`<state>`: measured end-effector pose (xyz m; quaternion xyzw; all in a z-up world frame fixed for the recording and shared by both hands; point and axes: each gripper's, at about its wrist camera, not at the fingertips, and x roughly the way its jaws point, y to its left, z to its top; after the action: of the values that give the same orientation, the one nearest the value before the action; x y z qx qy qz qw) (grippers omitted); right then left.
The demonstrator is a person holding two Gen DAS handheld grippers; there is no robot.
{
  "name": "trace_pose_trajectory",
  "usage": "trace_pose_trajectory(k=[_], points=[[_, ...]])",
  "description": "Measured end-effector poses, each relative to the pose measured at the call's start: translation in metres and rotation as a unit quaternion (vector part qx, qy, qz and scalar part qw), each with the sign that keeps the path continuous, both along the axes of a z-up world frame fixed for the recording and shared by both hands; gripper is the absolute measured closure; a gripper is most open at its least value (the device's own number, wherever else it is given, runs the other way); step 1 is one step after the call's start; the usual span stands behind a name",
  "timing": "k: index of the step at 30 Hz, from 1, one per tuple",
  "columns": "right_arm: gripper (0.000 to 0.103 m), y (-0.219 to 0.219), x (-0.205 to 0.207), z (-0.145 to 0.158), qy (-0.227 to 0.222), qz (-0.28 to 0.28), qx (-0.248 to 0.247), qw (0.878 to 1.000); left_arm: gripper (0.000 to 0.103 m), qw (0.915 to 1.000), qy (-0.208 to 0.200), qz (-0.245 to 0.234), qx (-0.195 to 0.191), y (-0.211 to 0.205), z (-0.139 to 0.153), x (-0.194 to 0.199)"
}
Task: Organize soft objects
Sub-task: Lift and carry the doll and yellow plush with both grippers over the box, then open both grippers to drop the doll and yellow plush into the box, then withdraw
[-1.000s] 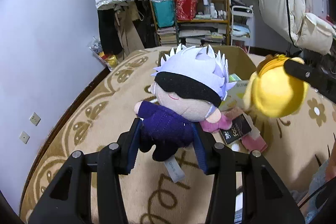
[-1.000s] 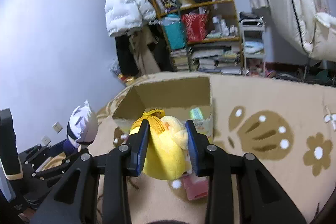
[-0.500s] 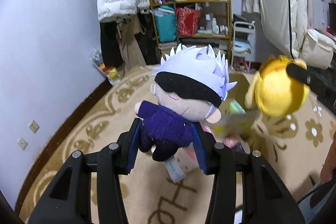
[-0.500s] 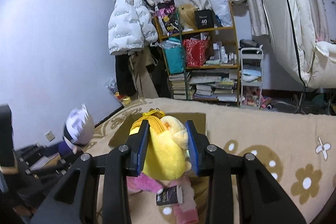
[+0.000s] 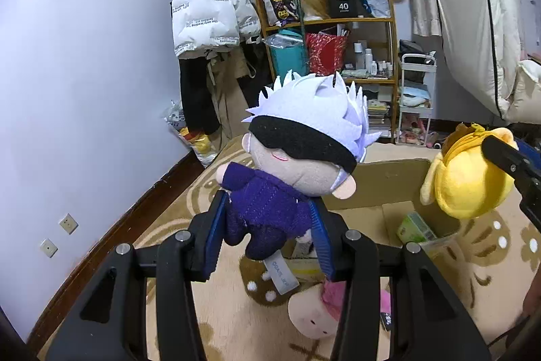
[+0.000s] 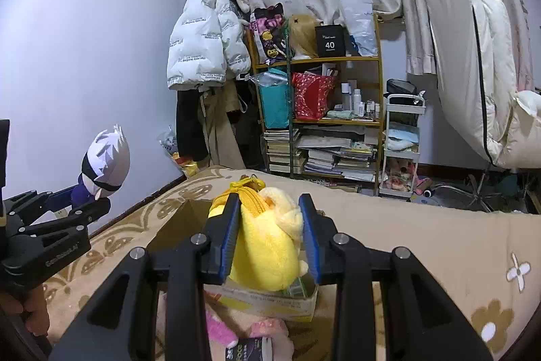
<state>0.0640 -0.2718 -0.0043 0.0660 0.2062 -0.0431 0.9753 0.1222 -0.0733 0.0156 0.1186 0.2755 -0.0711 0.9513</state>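
The left tongs (image 5: 268,225) were closed partway, their blue-padded jaws pinching the purple body of a white-haired doll (image 5: 297,151) wearing a black blindfold. The doll sat upright between the jaws, its head above them and a white tag hanging below. The right tongs (image 6: 268,239) were likewise narrowed around a yellow plush (image 6: 267,246), squeezing it from both sides, with its zipper pull and keyring poking up above the jaws. Both toys were held in the air above an open cardboard box (image 5: 389,178), which rested on a beige patterned rug (image 6: 439,246). A green packet (image 5: 416,227) lay inside the box. On the rug just in front of the box lay a pink plush (image 5: 314,313), touching neither tongs. A cluttered shelf (image 6: 321,120) stood against the far wall.
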Motion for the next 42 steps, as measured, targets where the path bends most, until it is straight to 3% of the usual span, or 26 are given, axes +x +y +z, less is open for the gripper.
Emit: trace_pose_trajectory(k=[8,12,20,36,42], points=[[0.066,0.006,0.027,-0.021,0.011,0.005,-0.035,0.999,0.058,1.0,0.005,-0.005,-0.002,-0.007,-0.017,0.022],[0.066,0.008,0.038,-0.035,0.023,0.014,-0.032,0.999,0.057,0.9994,0.006,-0.015,-0.032,-0.005,-0.027,0.025],[0.066,0.008,0.05,-0.051,0.036,0.021,-0.031,0.999,0.057,0.9992,0.018,-0.03,-0.021,-0.017,-0.046,0.039],[0.062,-0.001,0.057,-0.058,0.052,0.029,-0.01,0.998,0.052,0.9929,0.099,-0.059,-0.03,-0.025,-0.076,0.051],[0.058,-0.003,0.059,-0.06,0.057,0.029,0.001,0.998,0.05,0.992,0.113,-0.055,-0.013,-0.027,-0.083,0.053]])
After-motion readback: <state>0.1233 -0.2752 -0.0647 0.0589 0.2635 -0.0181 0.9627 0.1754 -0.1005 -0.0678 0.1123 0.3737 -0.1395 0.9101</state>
